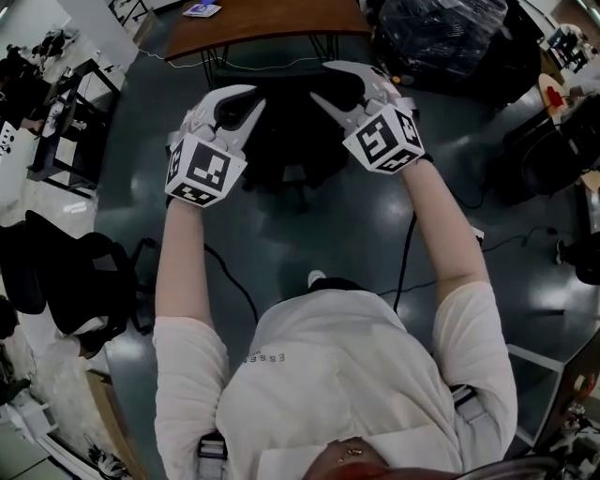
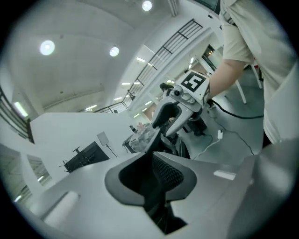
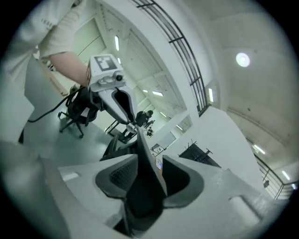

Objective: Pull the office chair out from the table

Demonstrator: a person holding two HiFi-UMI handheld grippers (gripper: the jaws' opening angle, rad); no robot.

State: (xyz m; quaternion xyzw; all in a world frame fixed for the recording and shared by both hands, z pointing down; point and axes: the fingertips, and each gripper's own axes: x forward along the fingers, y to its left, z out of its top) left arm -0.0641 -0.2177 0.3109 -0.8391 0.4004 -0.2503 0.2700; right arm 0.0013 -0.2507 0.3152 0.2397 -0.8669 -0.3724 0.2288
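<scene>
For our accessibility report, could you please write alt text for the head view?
Seen from above, a person grips the back of a black office chair with the left hand-held gripper and the right hand-held gripper. The chair stands at a brown table.

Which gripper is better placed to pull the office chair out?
Neither clearly: the left gripper and the right gripper each appear shut on the back of the office chair, one per side, so pulling with both seems best.
</scene>
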